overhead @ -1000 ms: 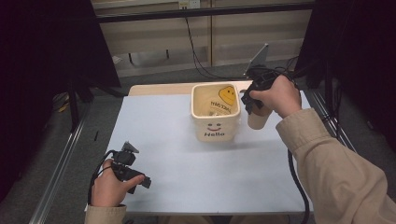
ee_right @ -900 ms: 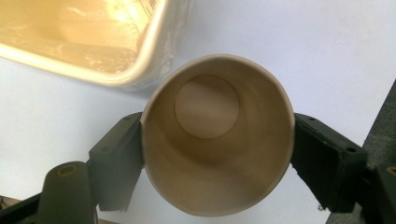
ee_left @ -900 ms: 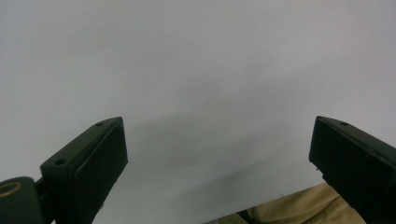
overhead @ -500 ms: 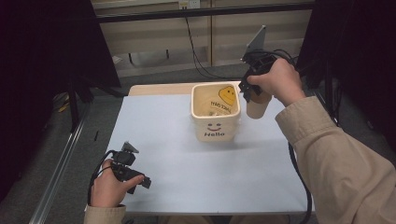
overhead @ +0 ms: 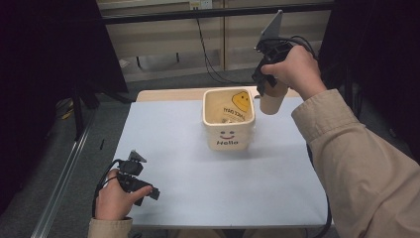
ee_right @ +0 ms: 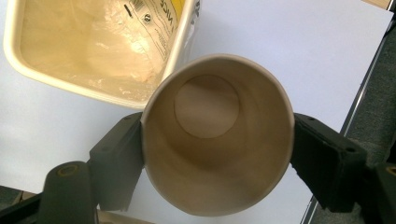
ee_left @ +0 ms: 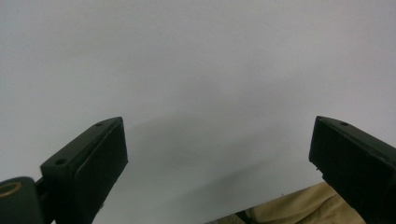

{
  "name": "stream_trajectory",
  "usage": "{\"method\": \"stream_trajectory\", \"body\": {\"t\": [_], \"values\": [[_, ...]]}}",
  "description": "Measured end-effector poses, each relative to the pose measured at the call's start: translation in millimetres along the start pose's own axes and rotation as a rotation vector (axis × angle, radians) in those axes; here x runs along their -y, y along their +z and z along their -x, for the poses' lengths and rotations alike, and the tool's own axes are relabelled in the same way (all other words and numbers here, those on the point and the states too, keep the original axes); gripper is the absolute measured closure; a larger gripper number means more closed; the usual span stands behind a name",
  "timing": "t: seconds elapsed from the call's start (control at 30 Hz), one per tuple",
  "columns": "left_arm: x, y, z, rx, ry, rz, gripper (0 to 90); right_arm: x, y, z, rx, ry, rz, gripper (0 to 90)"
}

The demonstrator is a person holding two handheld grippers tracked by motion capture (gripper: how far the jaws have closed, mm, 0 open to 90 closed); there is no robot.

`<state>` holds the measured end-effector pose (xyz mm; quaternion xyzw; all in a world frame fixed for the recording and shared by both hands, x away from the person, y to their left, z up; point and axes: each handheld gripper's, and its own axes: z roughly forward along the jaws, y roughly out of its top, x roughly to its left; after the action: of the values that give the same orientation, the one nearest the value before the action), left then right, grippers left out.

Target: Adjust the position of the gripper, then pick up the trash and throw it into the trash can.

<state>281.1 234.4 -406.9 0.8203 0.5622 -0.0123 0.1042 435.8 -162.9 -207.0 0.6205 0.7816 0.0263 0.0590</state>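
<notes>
- Pale grey sheeting covers the bench (overhead: 188,148), with dark curtains at both sides and a wall of cables behind.
- Right gripper (overhead: 265,89) is clamped on a tan paper cup (overhead: 272,103), its pads pressing the rim from both sides – the cup is squeezed slightly oval in the right gripper view (ee_right: 215,140). It hangs upright in the air, just beside the far right corner of the bin.
- Cream bin (overhead: 229,121), marked "Hello" with a smiley, stands near the bench's far middle; it holds a clear plastic liner and a yellow smiley wrapper (overhead: 241,100).
- The cup looks empty – bare bottom, nothing inside.
- Left gripper (overhead: 148,192) rests low at the near left corner, jaws wide apart and holding nothing.
- Judging by this, the pick-up is done; carrying the cup over the bin and letting go is probably what remains.
</notes>
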Motion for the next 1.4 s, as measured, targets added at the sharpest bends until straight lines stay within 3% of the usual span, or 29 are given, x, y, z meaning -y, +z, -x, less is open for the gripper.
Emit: {"method": "stream_trajectory", "body": {"t": [0.73,0.9,0.97,1.0,1.03,1.1,1.4], "values": [[-4.2,1.6,0.8,0.003,0.003,0.000,4.2,-21.4,-24.4,11.9,-0.013,0.010,0.022,22.8],[-4.6,0.7,2.0,0.005,0.023,-0.002,4.2,-26.9,-32.6,8.4,-0.011,0.004,0.024,22.8],[-4.0,0.9,2.5,0.015,0.006,0.003,4.2,-29.8,-37.4,6.3,-0.011,-0.002,0.027,22.8],[-4.4,0.1,1.1,0.007,0.022,-0.004,4.2,-31.0,-39.8,5.3,-0.009,-0.002,0.028,22.8],[-4.2,0.2,1.5,0.007,0.007,0.007,4.2,-31.8,-41.3,4.4,-0.010,0.002,0.031,22.8],[-4.3,-1.0,0.2,0.013,0.018,-0.002,4.2,-34.2,-44.5,2.3,-0.007,0.000,0.031,22.8],[-3.7,-0.2,1.4,0.018,0.001,0.016,4.2,-42.4,-43.4,-8.4,-0.009,-0.016,0.026,22.8]]}}
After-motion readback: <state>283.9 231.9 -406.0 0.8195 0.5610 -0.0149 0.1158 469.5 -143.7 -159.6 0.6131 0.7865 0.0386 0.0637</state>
